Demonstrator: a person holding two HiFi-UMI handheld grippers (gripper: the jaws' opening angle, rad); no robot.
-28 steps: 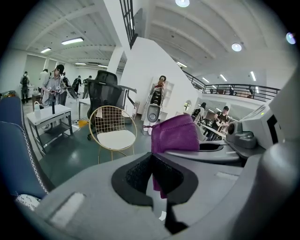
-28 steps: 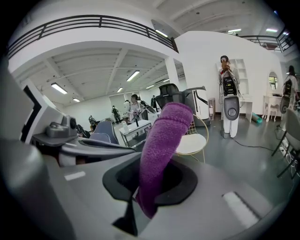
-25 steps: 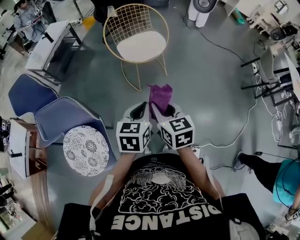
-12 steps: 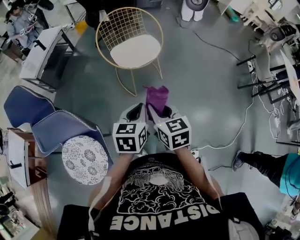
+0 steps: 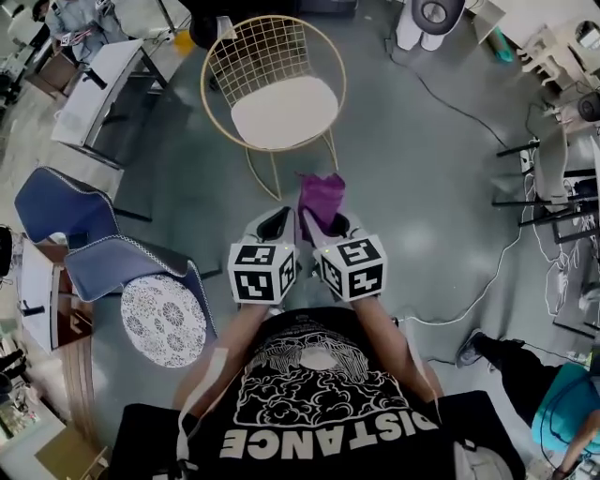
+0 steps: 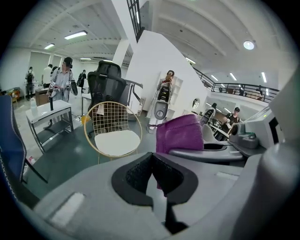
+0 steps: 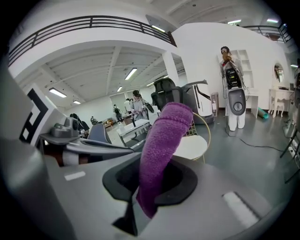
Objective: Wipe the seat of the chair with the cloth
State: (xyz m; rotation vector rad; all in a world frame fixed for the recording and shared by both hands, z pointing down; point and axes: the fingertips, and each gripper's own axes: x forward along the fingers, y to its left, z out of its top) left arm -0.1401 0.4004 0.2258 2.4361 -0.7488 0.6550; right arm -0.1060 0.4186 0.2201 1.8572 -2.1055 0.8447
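A gold wire chair (image 5: pixel 272 75) with a round white seat (image 5: pixel 284 112) stands on the grey floor ahead of me; it also shows in the left gripper view as the chair (image 6: pixel 112 131). A purple cloth (image 5: pixel 322 197) sticks up from my right gripper (image 5: pixel 326 223), whose jaws are shut on it; the cloth (image 7: pixel 161 145) fills that gripper's view. My left gripper (image 5: pixel 275 223) sits beside it, jaws shut with nothing between them, and the cloth (image 6: pixel 180 133) shows to its right. Both grippers are short of the chair.
Two blue chairs (image 5: pixel 103 239) and a round patterned stool (image 5: pixel 167 312) stand at my left. A white desk (image 5: pixel 98 89) is at the far left. Cables (image 5: pixel 487 272) run over the floor at right, near another person's leg (image 5: pixel 511 370). A white machine (image 5: pixel 427 23) stands behind the chair.
My head view has shifted a little; the gold chair sits slightly nearer and more to the right. Both grippers keep the same pose with the cloth held.
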